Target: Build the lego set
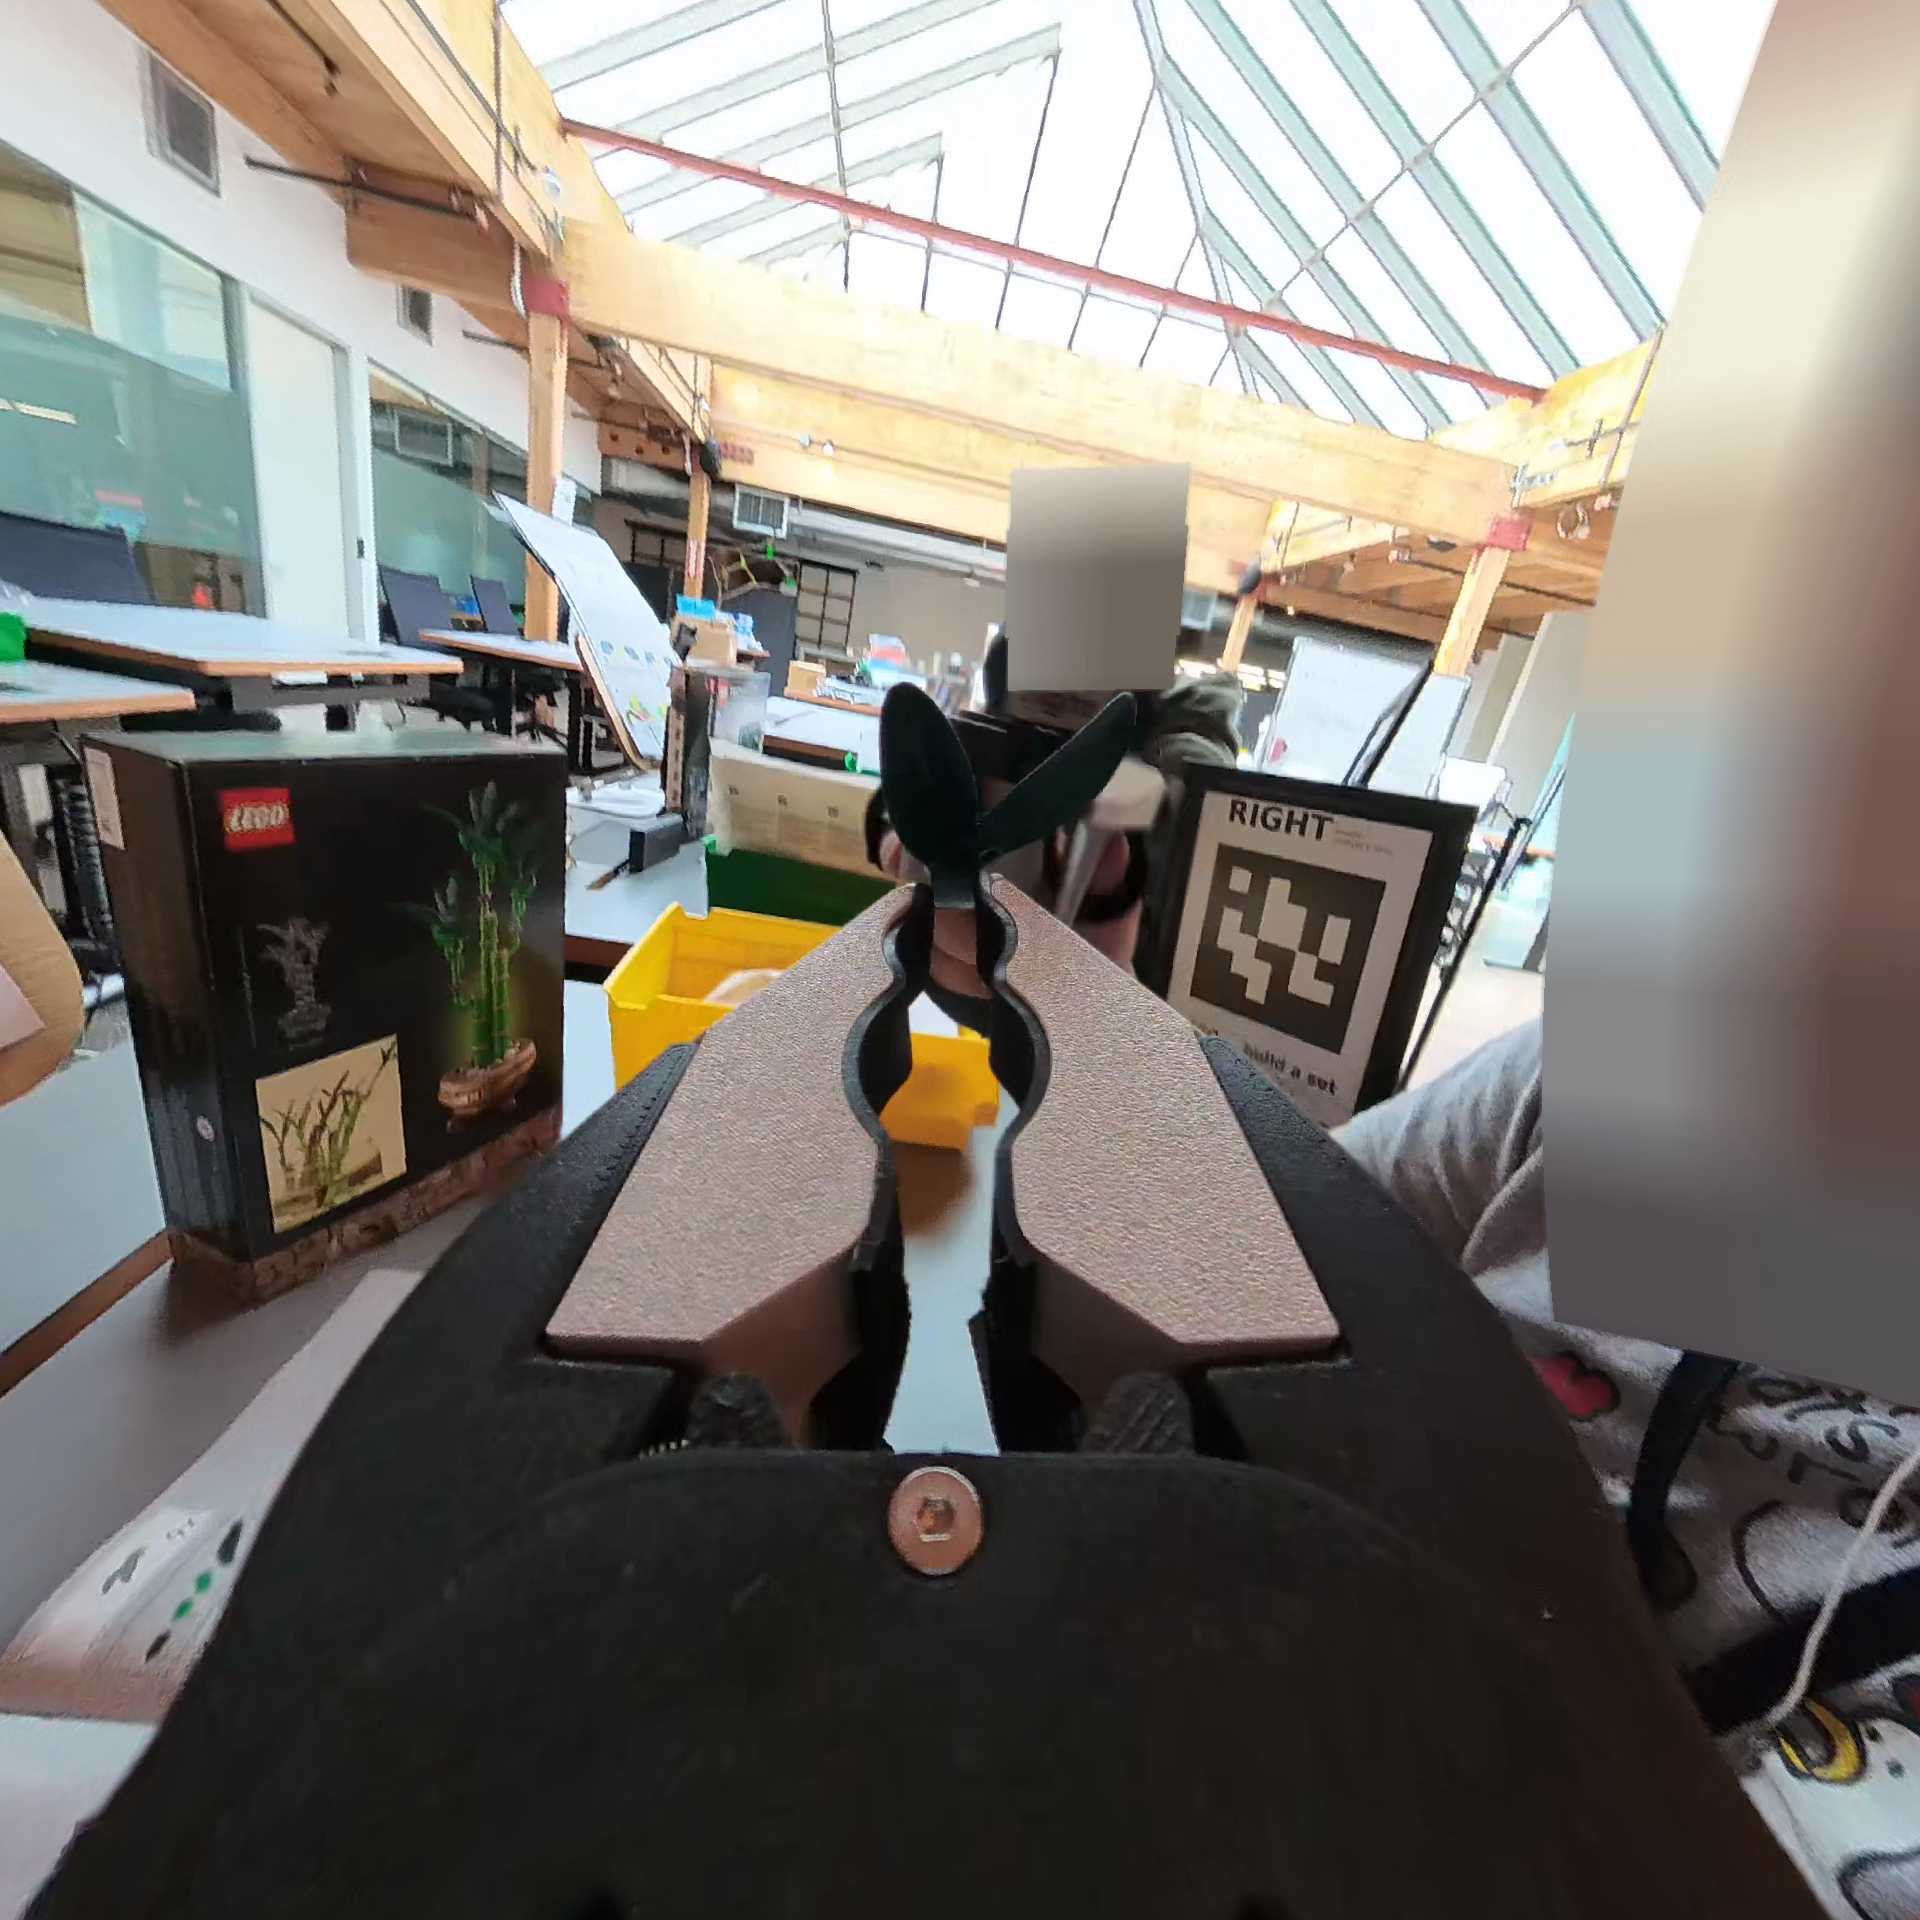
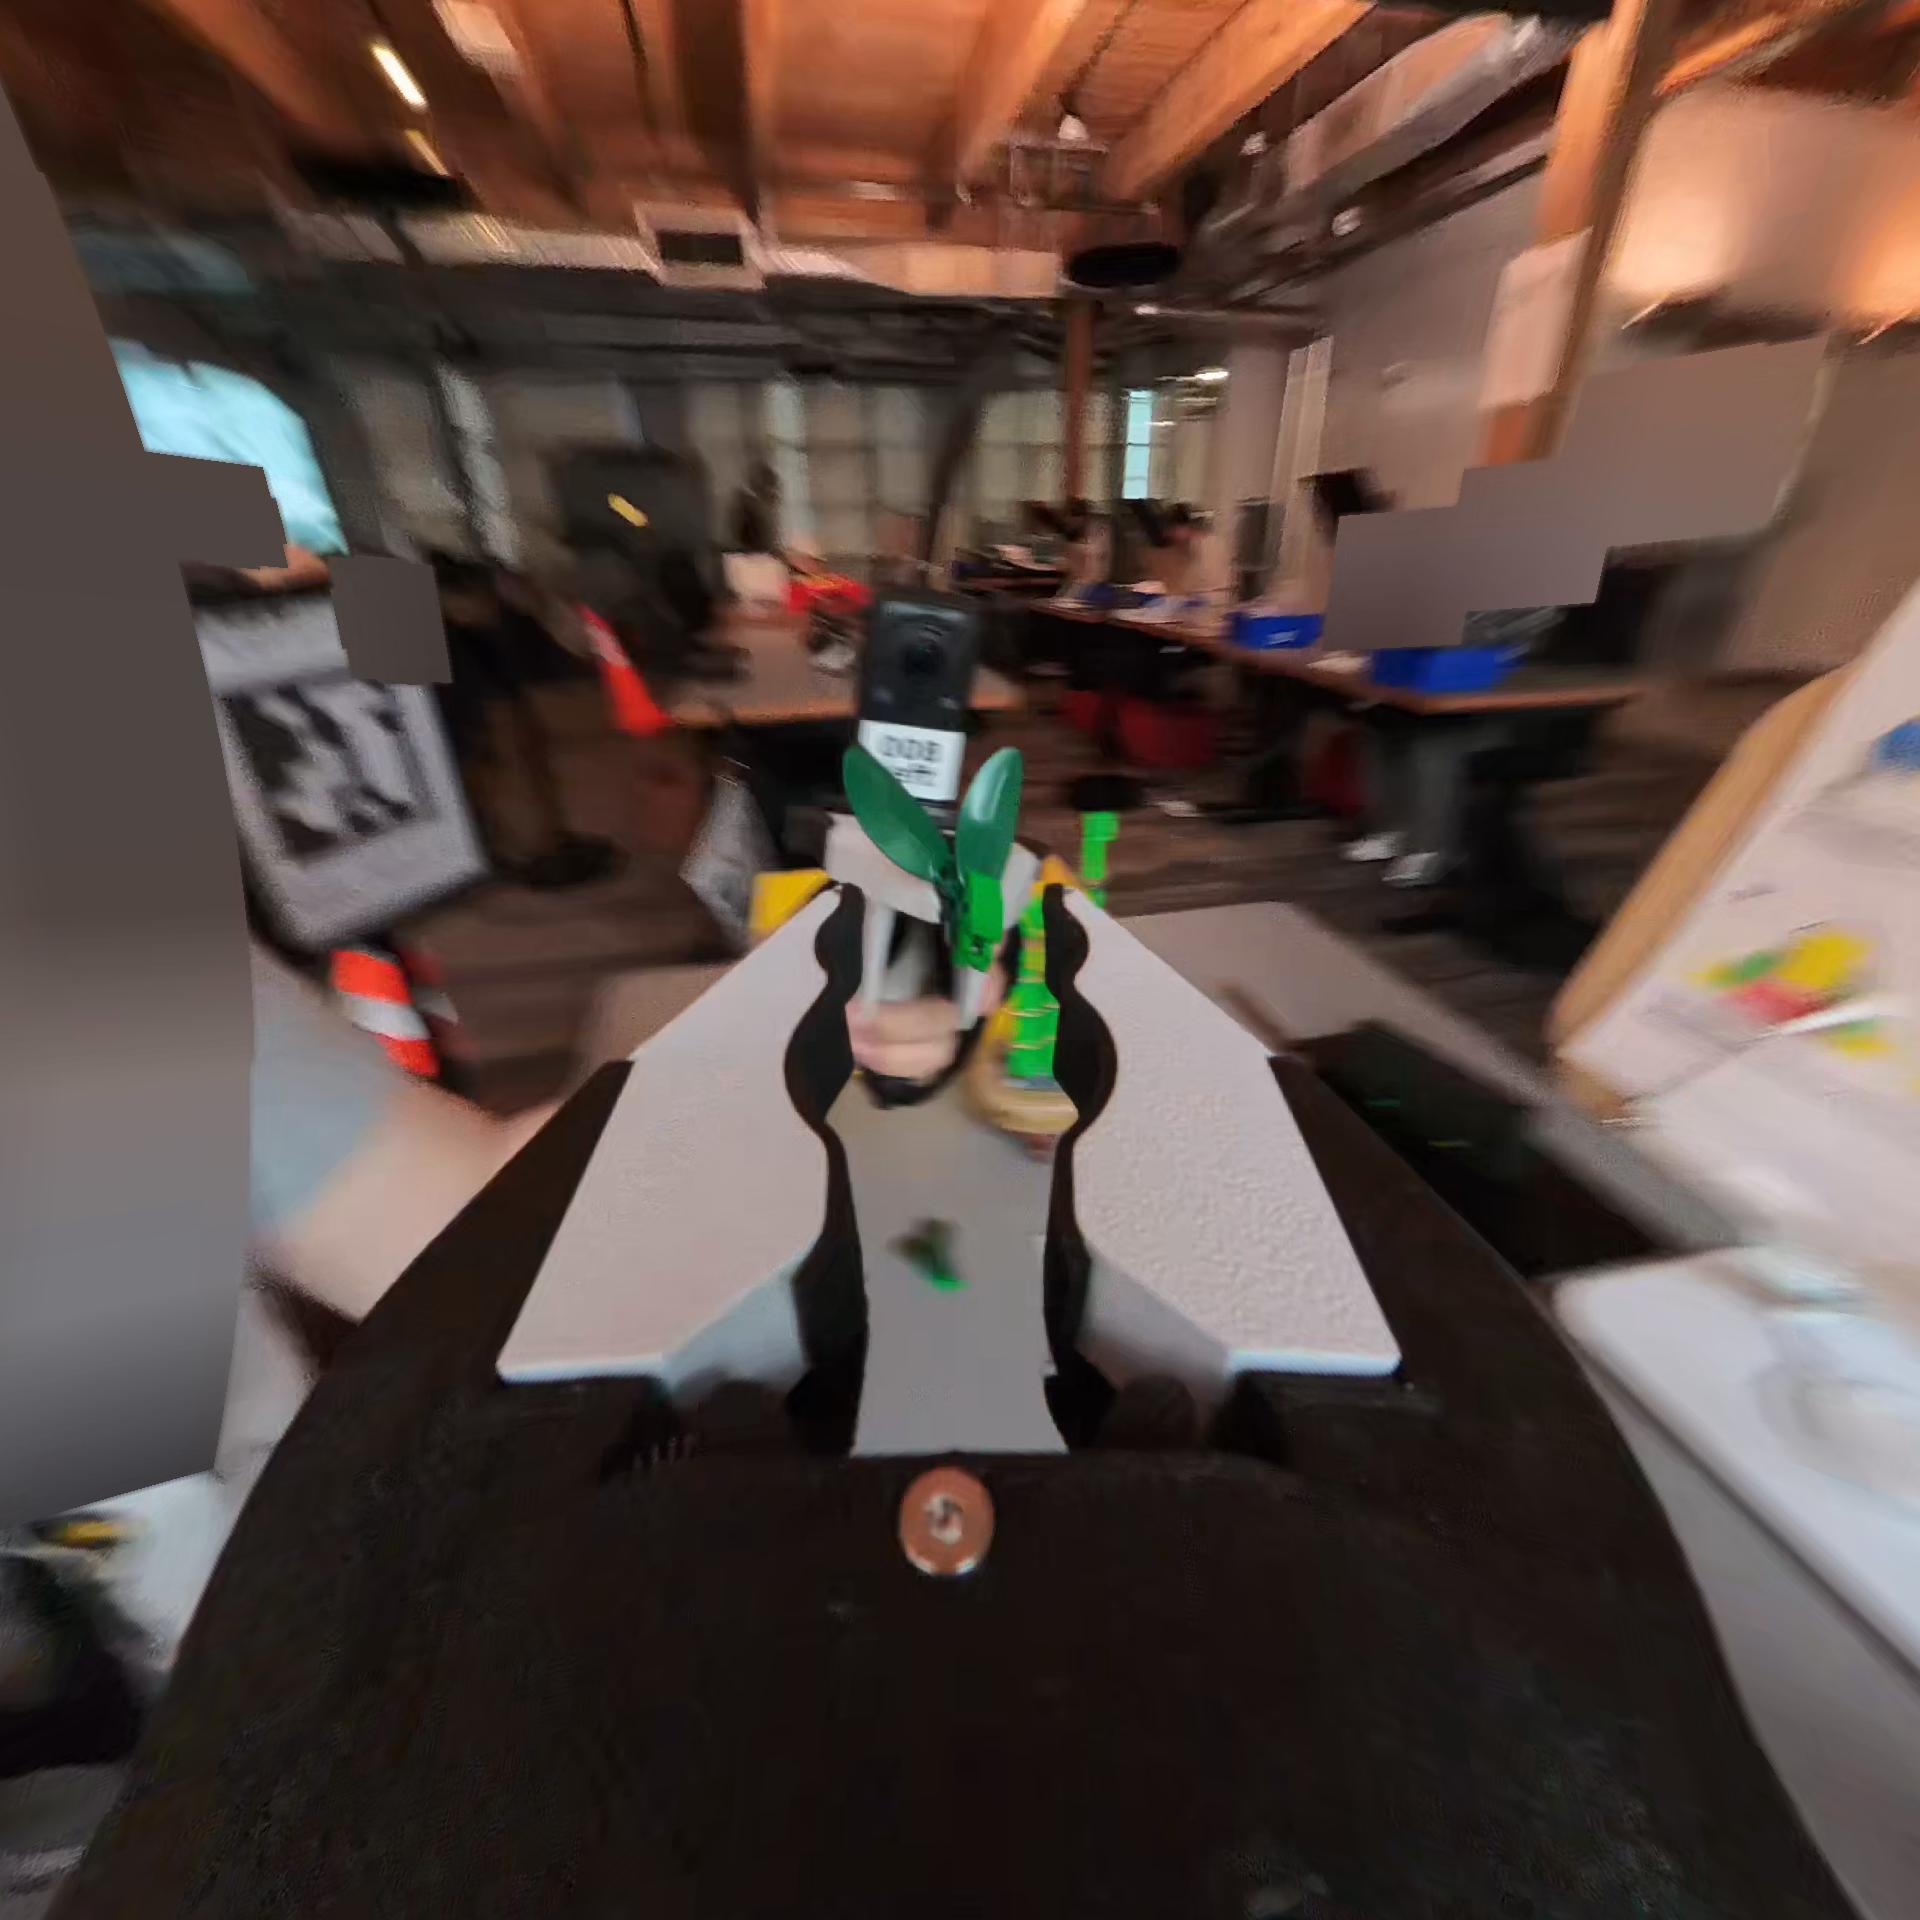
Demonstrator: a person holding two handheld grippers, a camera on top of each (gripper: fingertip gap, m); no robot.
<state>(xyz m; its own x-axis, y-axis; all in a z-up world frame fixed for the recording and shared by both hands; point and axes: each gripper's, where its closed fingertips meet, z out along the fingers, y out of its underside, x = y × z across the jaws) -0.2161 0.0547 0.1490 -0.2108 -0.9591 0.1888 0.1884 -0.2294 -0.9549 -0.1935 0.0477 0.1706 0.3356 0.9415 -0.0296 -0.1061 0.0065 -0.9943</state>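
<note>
In the left wrist view my left gripper [image 1: 951,896] is shut on the stem of a dark green lego piece with two leaves [image 1: 935,790], which stick up past the fingertips. In the right wrist view my right gripper [image 2: 951,906] is open and empty. The left gripper [image 2: 920,971] faces it from farther off, holding the leaf piece [image 2: 930,831] in the gap between my right fingertips; neither finger touches it. Behind stands a partly built green bamboo model [image 2: 1029,1003] on a tan base. A small green lego part [image 2: 935,1257] lies on the grey table.
A black lego box [image 1: 343,987] stands on the table at left. A yellow bin [image 1: 717,966] sits behind the left gripper. A framed marker sign [image 1: 1299,935] stands at right. An open instruction booklet [image 2: 1766,935] leans at right. The person's patterned sleeve [image 1: 1455,1174] is close by. My two grippers' fingertips are within a few centimetres of each other.
</note>
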